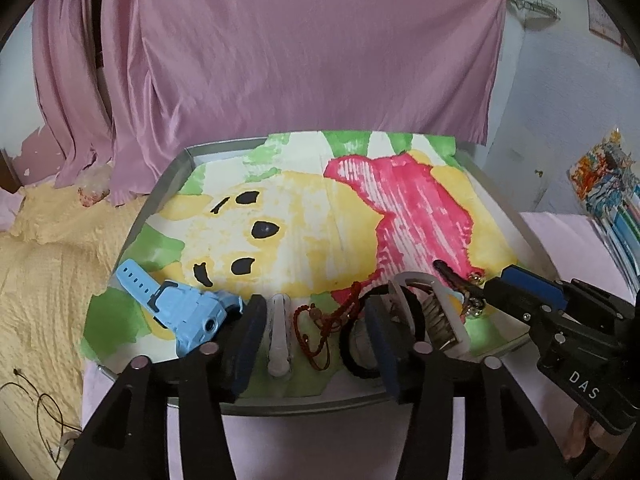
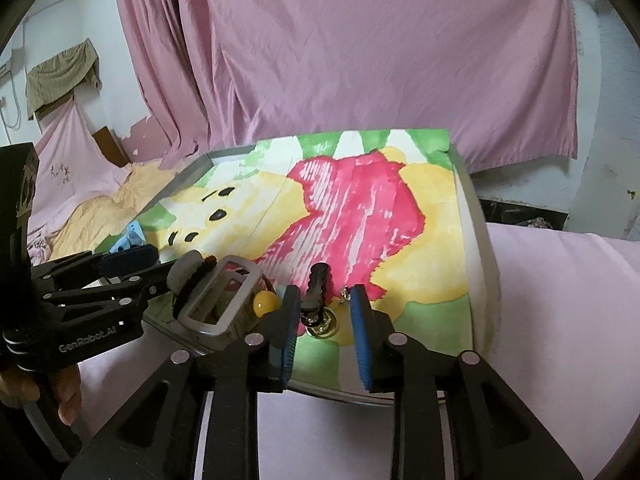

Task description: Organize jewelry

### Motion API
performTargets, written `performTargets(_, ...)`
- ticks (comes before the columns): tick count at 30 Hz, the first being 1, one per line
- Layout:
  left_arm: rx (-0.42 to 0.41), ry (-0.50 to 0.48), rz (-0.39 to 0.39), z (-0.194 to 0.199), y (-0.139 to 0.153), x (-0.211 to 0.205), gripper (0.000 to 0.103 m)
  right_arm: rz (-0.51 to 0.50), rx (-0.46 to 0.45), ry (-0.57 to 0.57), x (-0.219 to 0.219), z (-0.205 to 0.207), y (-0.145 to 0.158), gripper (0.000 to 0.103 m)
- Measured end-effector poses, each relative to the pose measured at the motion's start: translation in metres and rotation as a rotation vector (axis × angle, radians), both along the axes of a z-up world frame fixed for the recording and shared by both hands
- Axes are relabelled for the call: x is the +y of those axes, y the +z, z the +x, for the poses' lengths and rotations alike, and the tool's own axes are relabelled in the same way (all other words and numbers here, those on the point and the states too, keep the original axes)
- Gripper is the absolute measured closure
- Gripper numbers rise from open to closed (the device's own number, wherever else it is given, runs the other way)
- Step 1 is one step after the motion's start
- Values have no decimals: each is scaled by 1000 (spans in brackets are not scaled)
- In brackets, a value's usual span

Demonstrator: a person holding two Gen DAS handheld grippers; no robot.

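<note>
Shallow grey metal tray (image 1: 176, 168) on a pale pink sheet (image 1: 560, 236), lined with a cartoon-print cloth (image 1: 288, 216) in yellow, pink and green. Jewelry bunched along the tray's near edge, far half of the cloth bare.

From left to right in the left wrist view: light blue watch (image 1: 180, 308) lying flat with its strap stretched toward the left rim; white clip (image 1: 279, 332), lengthwise; red cord bracelet (image 1: 320, 320) in a loose tangle; black hair tie (image 1: 356, 344) in a ring; small clear open-topped box (image 1: 436, 312) tilted among the pile, contents too jumbled to tell. Yellow bead (image 2: 266, 303) just beside the box on its right. Dark hair clip (image 2: 318, 286) next, pointing away over the pink patch, small gold bells (image 2: 322, 322) at its near end.

Left gripper (image 1: 316, 344) low over the near edge, jaws spread wide, white clip and red cord between the pads, nothing gripped. Right gripper (image 2: 326, 320) likewise parted, blue pads (image 2: 362, 328) either side of the dark hair clip and bells, not pressed onto them.

Behind the tray, a mauve curtain (image 1: 280, 48) across the wall. Crumpled yellow blanket (image 1: 44, 280) left of the tray. Colourful printed packet (image 1: 604, 184) leaning at far right. Pale wall with peeling paint at left.
</note>
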State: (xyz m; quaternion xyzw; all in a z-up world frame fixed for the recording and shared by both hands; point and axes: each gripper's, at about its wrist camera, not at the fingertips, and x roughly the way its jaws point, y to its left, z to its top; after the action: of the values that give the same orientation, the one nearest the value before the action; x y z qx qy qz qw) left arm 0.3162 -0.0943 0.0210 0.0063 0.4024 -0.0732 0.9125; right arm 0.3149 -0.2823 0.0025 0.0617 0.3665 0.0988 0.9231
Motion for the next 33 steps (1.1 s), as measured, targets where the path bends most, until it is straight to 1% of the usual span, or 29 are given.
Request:
performTargets(3, -18, 6, -11, -5, 5, 2, 48, 2, -25, -7, -2, -6, 5, 77)
performTargets(5, -31, 11, -18, -8, 8, 3, 46, 1, -43, -16, -3, -10, 8, 71)
performTargets(6, -40, 12, -22, -10, 9, 4, 45, 4, -56, -20, -4, -13, 10, 66)
performTargets(7, -48, 13, -26, -13, 11, 5, 44, 7, -67, -24, -5, -15, 11, 64)
performTargets(8, -53, 14, -29, -14, 12, 5, 42, 8, -75, -27, -5, -17, 13, 64)
performTargets(10, -71, 14, -47, -20, 15, 7, 34, 9, -97, -36, -6, -23, 16, 63)
performTargets(11, -81, 16, -52, -23, 16, 8, 33, 11, -104, -39, -7, -25, 17, 62)
performTargets(13, -108, 27, -56, -29, 20, 11, 30, 14, -126, -48, -7, -30, 20, 54)
performTargets(14, -114, 31, -57, -31, 21, 13, 29, 16, -135, -50, -8, -32, 21, 52)
performTargets(17, -140, 61, -61, -39, 24, 20, 22, 25, -164, -59, -9, -41, 25, 49)
performTargets(19, -158, 78, -73, -44, 25, 26, 19, 33, -181, -65, -9, -47, 27, 40)
performTargets(20, -166, 86, -80, -48, 26, 30, 18, 38, -192, -67, -9, -50, 28, 38)
performTargets(22, -183, 96, -86, -54, 27, 34, 13, 42, -211, -71, -8, -57, 30, 37)
performTargets(24, -211, 106, -91, -62, 28, 38, 11, 43, -230, -74, -7, -63, 31, 35)
performTargets(25, -223, 107, -94, -66, 28, 40, 10, 43, -237, -74, -6, -65, 32, 30)
performTargets(27, -251, 109, -101, -74, 29, 43, 8, 44, -257, -77, -4, -73, 34, 24)
performTargets(28, -267, 112, -105, -79, 30, 44, 6, 46, -269, -79, -4, -77, 35, 23)
performTargets(31, -308, 121, -116, -90, 31, 49, 3, 50, -291, -84, -2, -88, 36, 22)
performTargets(32, -323, 121, -119, -95, 32, 50, 2, 52, -295, -86, -2, -91, 36, 20)
performTargets(33, -334, 118, -120, -99, 32, 51, 2, 55, -299, -88, -2, -95, 36, 15)
